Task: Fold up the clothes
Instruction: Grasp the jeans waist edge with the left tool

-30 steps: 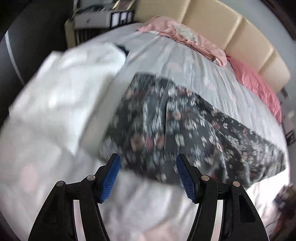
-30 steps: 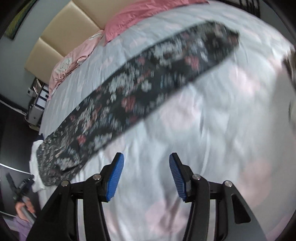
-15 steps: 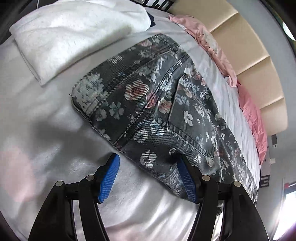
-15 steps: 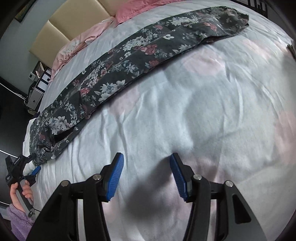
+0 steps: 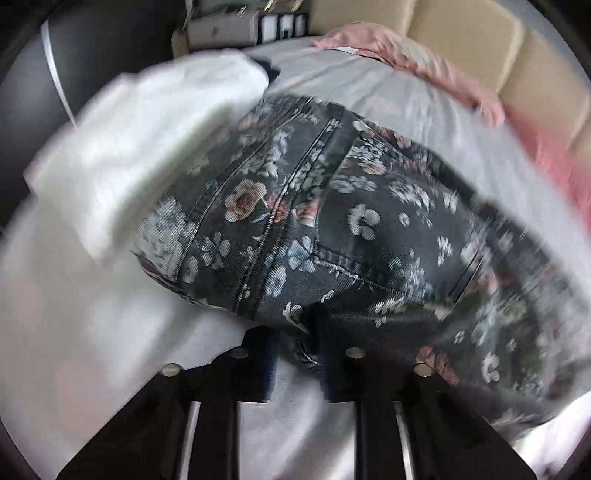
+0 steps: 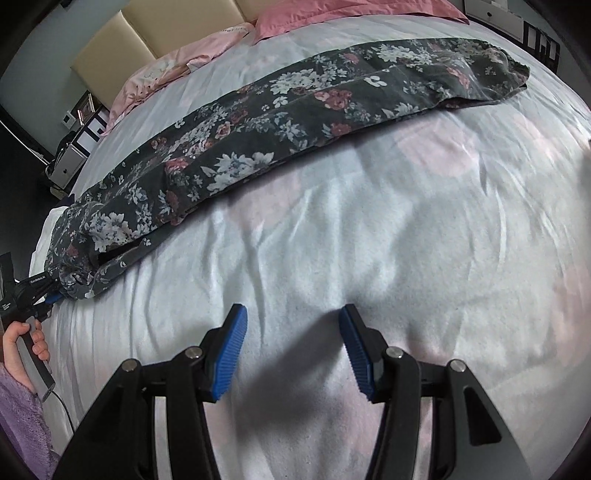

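Dark floral jeans [image 5: 332, 221] lie folded lengthwise as a long strip across the white bed sheet [image 6: 369, 240]. In the left wrist view my left gripper [image 5: 297, 354] is at the near edge of the waist end. Its jaws are closing, and a bunch of floral denim is pinched between them. The right wrist view shows the whole strip of jeans [image 6: 295, 110], with the left gripper [image 6: 51, 295] at its left end. My right gripper [image 6: 291, 332] stands open over bare sheet, well in front of the jeans, with nothing between its fingers.
A folded white garment [image 5: 140, 147] lies beside the waist end of the jeans. Pink pillows [image 6: 332, 14] and a beige headboard [image 6: 129, 37] are at the bed's head. A hand [image 6: 22, 339] and purple sleeve [image 6: 18, 424] hold the left gripper. Boxes [image 5: 229, 29] stand beyond the bed.
My left gripper came down onto the waist edge of the jeans and its jaws went from wide to nearly together on the denim. The right gripper settled lower over the sheet and stayed open.
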